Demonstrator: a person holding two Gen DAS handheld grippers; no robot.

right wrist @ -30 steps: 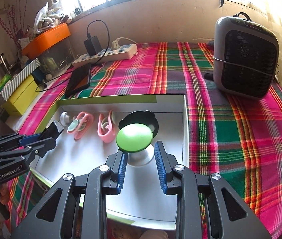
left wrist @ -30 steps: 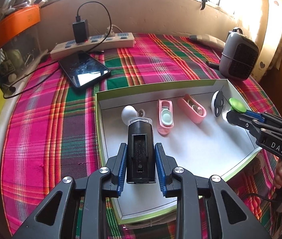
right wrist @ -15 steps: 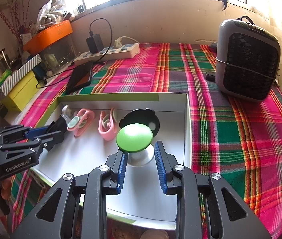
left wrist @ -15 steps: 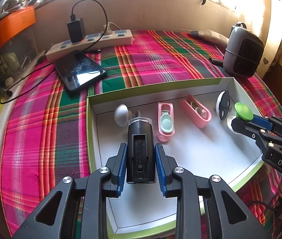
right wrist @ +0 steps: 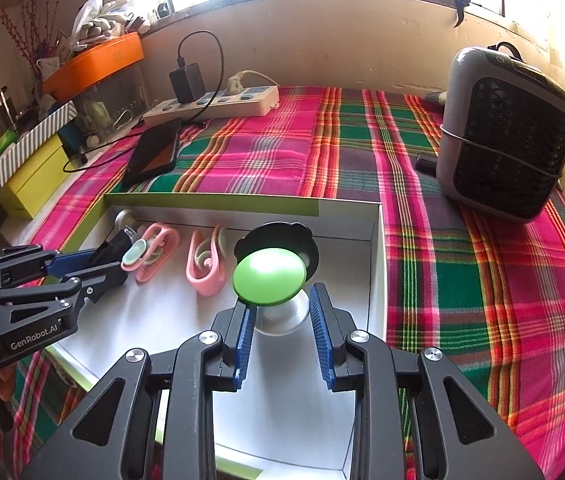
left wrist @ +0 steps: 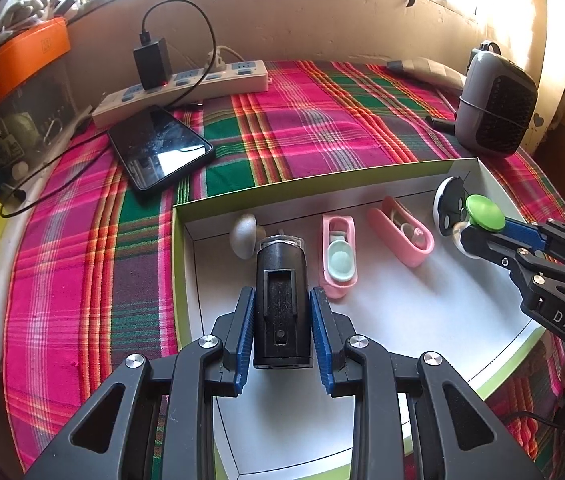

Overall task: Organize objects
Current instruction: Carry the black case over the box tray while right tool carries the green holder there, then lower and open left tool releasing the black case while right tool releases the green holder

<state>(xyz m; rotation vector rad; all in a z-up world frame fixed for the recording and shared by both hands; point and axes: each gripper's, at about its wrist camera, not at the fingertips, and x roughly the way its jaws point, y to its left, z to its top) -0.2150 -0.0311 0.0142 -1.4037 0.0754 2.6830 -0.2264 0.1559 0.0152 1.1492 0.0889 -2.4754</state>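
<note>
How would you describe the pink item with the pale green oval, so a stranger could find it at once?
Find the shallow white box on the plaid cloth. Two pink holders lie along its far wall. Yours is the pink holder nearer the black cylinder; only it has a pale green oval pad.

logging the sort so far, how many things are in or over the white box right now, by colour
pink: 2, one clip and another clip
black: 2, the block in the left gripper and a disc
green-topped: 1, the knob in the right gripper
silver: 1, a knob
total: 6
</note>
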